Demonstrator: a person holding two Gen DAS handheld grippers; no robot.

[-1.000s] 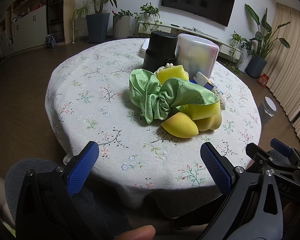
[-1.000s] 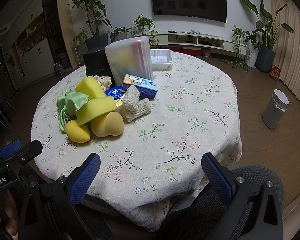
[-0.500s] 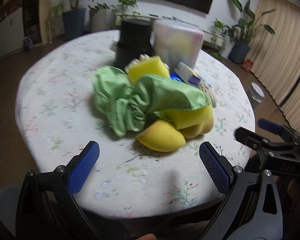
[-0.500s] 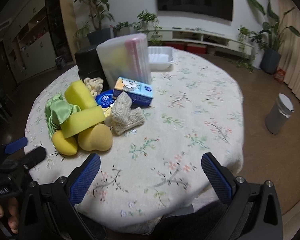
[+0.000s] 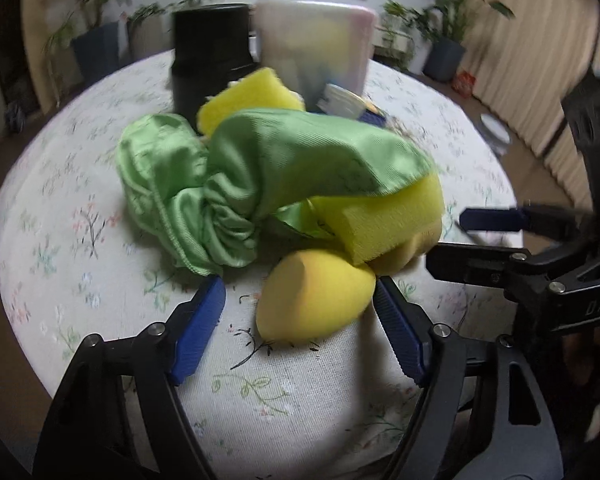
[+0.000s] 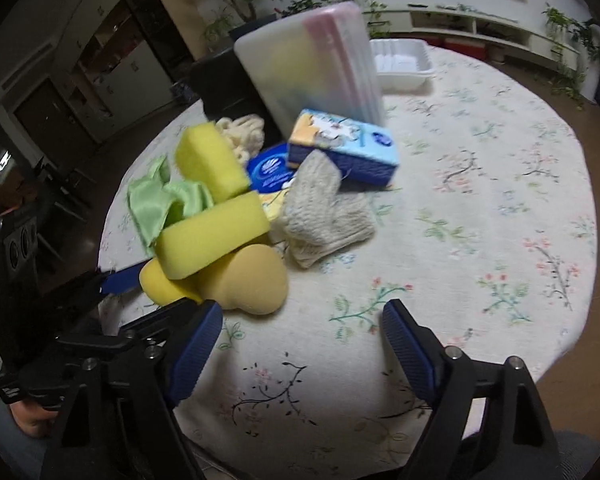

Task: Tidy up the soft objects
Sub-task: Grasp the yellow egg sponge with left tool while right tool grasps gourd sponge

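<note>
While open, the left gripper [image 5: 298, 300] straddles the yellow sponge [image 5: 314, 300].

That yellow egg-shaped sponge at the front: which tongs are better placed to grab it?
Probably the left tongs: they are open with the egg-shaped sponge right between their tips. The right tongs face bare tablecloth.

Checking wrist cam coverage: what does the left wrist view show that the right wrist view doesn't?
Left wrist only: most of the crumpled green satin cloth, which drapes over the pile.

Right wrist only: the knitted beige socks, blue tissue pack and white plastic tray.

Both: the yellow egg-shaped sponge, rectangular yellow foam sponge and frosted plastic box. Both grippers are open.
</note>
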